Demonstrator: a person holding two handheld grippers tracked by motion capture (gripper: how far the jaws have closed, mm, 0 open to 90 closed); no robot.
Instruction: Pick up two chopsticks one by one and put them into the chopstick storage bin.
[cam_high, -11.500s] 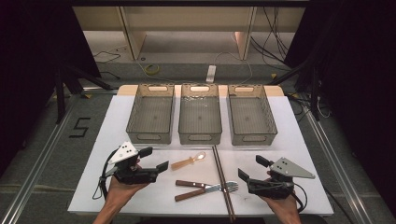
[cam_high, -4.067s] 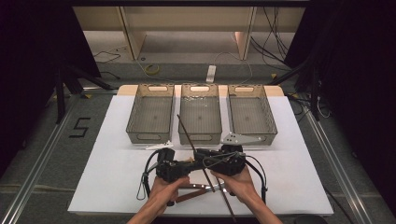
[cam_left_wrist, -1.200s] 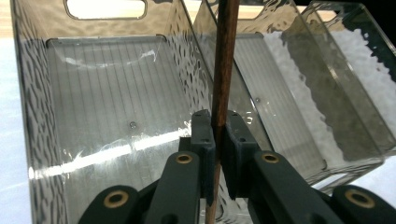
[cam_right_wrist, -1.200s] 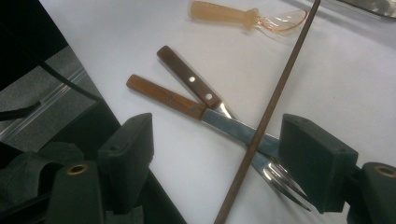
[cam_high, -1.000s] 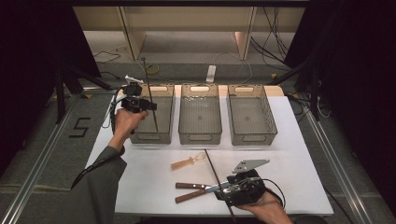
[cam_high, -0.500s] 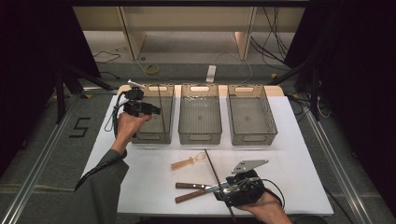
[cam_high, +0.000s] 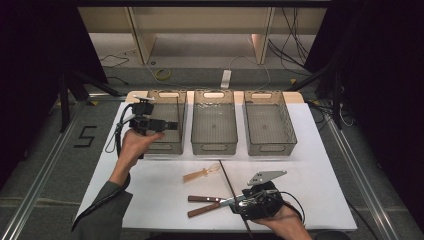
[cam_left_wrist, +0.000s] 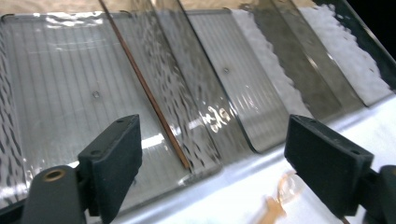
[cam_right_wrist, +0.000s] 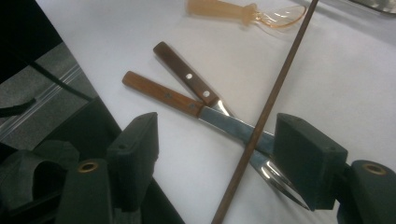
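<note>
Since the earlier frame my left gripper (cam_high: 172, 125) drew back, jaws just opening wide, empty; its chopstick (cam_left_wrist: 144, 91) lies in the left bin (cam_high: 161, 146). Right gripper (cam_right_wrist: 215, 158) gapes over the second chopstick (cam_right_wrist: 268, 109), crossing knife (cam_right_wrist: 187, 103) and fork (cam_right_wrist: 196, 88) at six o'clock.

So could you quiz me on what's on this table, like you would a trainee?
1. How many baskets stand in the row?
2. True or false: the left hand-held gripper is clamped on a chopstick.
3. Which lies across the knife and fork near the right hand-held gripper? A) spoon B) chopstick C) cable

Key:
1. Three.
2. False: its jaws have just been opening, and the chopstick leans inside the left basket.
3. B, the second chopstick; the spoon lies apart.
</note>
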